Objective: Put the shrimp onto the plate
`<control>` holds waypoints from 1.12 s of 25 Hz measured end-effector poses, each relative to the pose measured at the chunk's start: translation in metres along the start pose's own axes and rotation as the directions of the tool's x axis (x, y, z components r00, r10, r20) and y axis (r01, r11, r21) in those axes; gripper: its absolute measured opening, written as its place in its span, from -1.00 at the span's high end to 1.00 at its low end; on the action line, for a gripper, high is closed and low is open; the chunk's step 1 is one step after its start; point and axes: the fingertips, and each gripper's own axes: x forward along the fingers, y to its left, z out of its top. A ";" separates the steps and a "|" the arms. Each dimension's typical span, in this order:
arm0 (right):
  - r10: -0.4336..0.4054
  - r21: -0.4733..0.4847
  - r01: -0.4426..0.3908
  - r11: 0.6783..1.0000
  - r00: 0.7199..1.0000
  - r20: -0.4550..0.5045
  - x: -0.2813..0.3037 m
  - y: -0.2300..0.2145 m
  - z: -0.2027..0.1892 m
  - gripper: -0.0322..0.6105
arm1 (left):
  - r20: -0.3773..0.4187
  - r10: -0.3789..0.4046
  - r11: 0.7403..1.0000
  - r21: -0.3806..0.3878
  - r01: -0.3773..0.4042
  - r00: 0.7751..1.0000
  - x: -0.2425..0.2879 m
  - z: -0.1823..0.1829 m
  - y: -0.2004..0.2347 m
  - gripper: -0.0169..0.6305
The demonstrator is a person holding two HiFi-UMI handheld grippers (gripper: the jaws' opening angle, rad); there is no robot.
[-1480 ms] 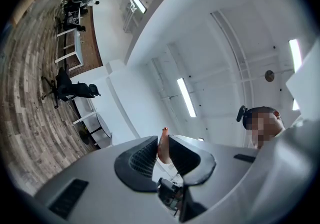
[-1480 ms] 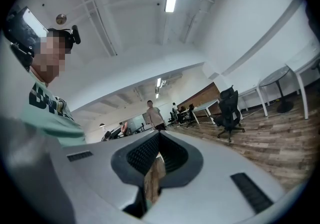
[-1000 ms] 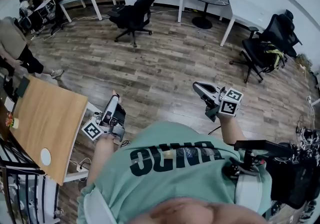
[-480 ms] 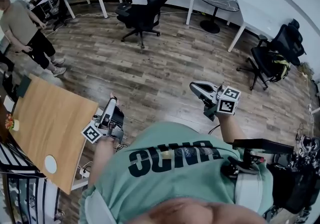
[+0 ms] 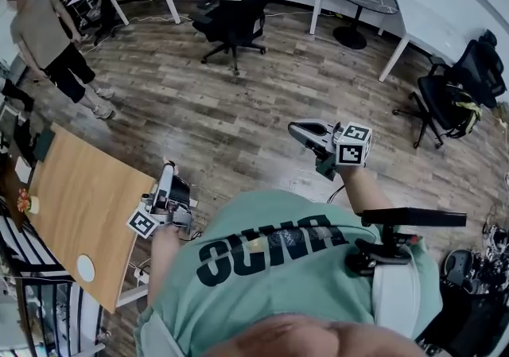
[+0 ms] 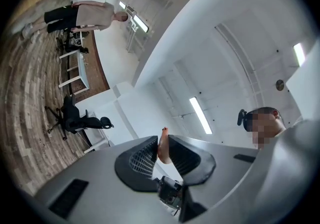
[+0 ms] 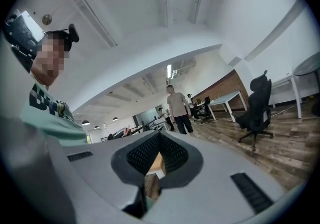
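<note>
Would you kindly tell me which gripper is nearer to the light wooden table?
Left. The left gripper, pinching the orange-pink shrimp, is just off the light wooden table's edge; the right gripper is over the floor, beyond the person's body.

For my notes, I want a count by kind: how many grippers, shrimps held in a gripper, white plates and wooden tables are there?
Grippers: 2 (left gripper, right gripper)
Held shrimp: 1, in the left gripper
White plate: 1
Wooden table: 1
Total: 5
</note>
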 end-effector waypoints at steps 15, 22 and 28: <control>0.176 0.095 -0.170 0.981 0.983 -0.056 -0.018 -0.200 0.063 0.88 | 0.121 0.111 0.992 0.041 -0.117 0.986 0.162 -0.064 0.068 0.73; 0.182 0.118 -0.174 0.978 0.982 -0.055 0.002 -0.237 0.069 0.88 | 0.135 0.129 0.990 0.048 -0.136 0.983 0.185 -0.044 0.091 0.73; 0.153 0.084 -0.146 0.986 0.985 -0.083 0.049 -0.246 0.073 0.88 | 0.137 0.095 0.995 0.013 -0.098 0.986 0.180 -0.004 0.138 0.73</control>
